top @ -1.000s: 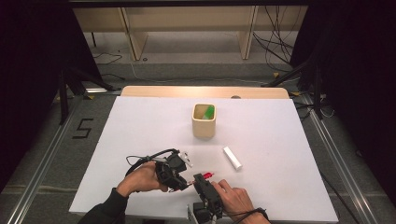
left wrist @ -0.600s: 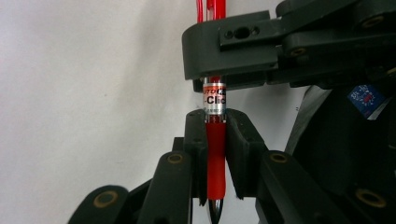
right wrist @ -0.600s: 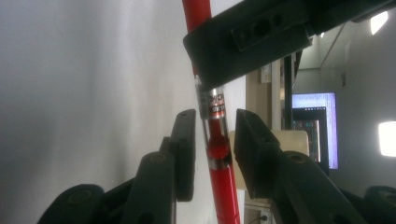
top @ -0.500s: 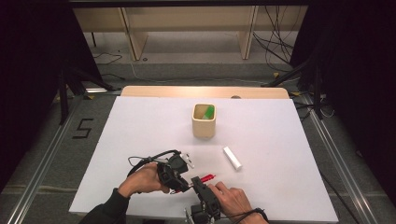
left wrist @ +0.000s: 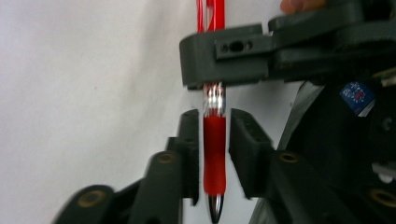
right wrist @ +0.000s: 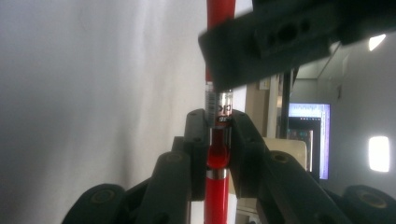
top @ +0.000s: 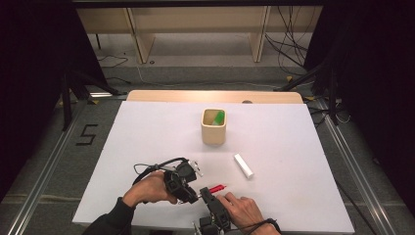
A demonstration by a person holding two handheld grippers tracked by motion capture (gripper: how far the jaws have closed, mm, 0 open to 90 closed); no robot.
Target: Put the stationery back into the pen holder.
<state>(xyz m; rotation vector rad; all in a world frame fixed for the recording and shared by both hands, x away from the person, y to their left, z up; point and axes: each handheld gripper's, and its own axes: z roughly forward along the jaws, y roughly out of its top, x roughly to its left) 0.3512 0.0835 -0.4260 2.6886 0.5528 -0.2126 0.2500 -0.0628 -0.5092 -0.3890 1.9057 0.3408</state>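
Item: red pen (top: 216,188), near side of the wooden cup (top: 214,127), label unreadable. Right gripper (top: 207,195) jaws, just closing, clamp it; left gripper (top: 192,198) jaws, just opening, flank its grip.

Both grippers, left gripper (top: 192,195) and right gripper (top: 205,194), meet at a red pen (top: 216,188) near the white table's (top: 147,137) front edge.

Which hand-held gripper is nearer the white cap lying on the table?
Right. The right hand-held gripper sits below-left of the white cap; the left hand-held gripper is farther left, beyond it.
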